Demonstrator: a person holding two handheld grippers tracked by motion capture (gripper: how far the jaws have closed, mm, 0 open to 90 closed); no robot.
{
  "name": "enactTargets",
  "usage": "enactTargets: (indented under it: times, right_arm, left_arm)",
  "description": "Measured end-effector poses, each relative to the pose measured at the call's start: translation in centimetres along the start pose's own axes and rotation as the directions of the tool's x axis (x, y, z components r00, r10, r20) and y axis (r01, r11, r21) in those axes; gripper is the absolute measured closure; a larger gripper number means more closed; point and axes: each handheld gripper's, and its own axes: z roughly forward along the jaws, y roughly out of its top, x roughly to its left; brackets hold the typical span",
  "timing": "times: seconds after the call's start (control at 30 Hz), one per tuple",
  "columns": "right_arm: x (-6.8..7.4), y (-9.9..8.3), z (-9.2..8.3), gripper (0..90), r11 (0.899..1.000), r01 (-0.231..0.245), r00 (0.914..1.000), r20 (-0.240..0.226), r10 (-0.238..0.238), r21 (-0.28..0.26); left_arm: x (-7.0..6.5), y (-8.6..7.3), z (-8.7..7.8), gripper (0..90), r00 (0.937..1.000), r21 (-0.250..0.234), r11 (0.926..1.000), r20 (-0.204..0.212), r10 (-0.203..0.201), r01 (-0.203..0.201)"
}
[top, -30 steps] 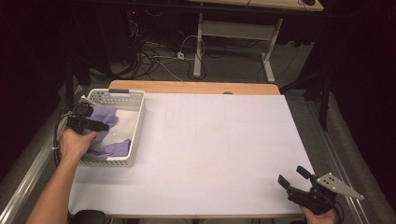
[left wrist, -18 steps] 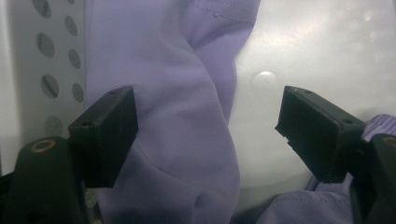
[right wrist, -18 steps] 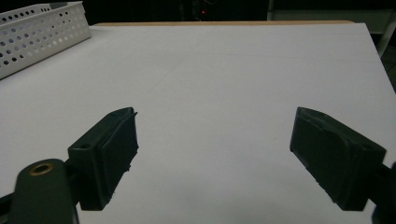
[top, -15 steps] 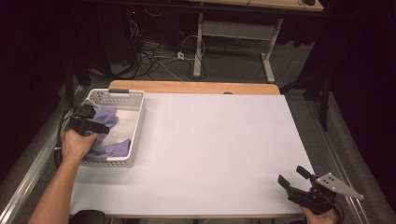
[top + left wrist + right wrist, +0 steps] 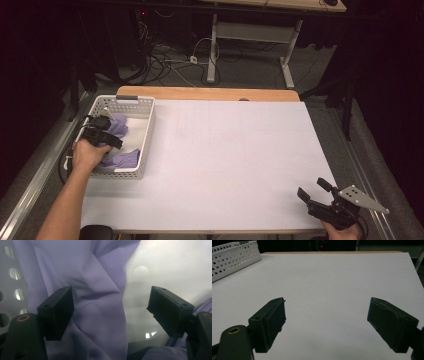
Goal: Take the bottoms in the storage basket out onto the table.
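Left gripper (image 5: 110, 312) gaped wide over crumpled lilac cloth (image 5: 100, 295) in white perforated plastic basket (image 5: 145, 131), table's 9 o'clock; right gripper (image 5: 332, 325) released, idle. Risk: jaws snagging both layers

Crumpled lavender cloth (image 5: 121, 142) lies bunched in the white perforated basket (image 5: 148, 125) at the table's left edge

A white bench and the dark floor behind it

The bench (image 5: 225, 160) has a white top and a wooden far edge (image 5: 207, 93). Behind it, tangled cables (image 5: 170, 55) lie on the grey floor, beside the metal legs of another desk (image 5: 250, 35).
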Motion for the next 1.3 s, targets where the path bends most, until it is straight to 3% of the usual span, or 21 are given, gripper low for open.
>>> enactTargets:
  times: [0.23, 0.33, 0.9, 1.07, 1.3]
  right_arm:
    - [0.0, 0.0, 0.0, 15.9, 1.000, 0.001, 1.0000, 0.001, -0.001, 0.000]
    - [0.2, 0.0, 0.1, 15.9, 1.000, 0.017, 0.9999, -0.002, -0.017, 0.007]
    - [0.2, 0.0, 0.1, 16.0, 1.000, 0.021, 0.9998, -0.006, -0.021, 0.011]
    - [0.2, 0.0, 0.1, 16.0, 1.000, 0.019, 0.9998, -0.006, -0.019, 0.010]
    - [0.2, 0.0, 0.1, 16.1, 1.000, 0.020, 0.9998, -0.007, -0.020, 0.011]
  left_arm:
    - [-0.1, 0.1, 0.5, 22.4, 1.0000, 0.028, 0.9996, -0.005, 0.001, 0.000]
    - [0.1, 0.1, 0.4, 27.7, 0.9999, 0.023, 0.9996, -0.002, -0.013, 0.013]
    - [0.2, 0.1, 0.1, 78.0, 0.9992, 0.019, 0.9991, -0.011, -0.038, 0.038]
    - [0.0, 0.2, -0.3, 81.3, 0.9994, 0.010, 0.9994, -0.011, -0.034, 0.034]
    - [-0.4, 0.0, -2.5, 81.9, 0.9999, -0.075, 0.9971, 0.005, -0.011, 0.011]
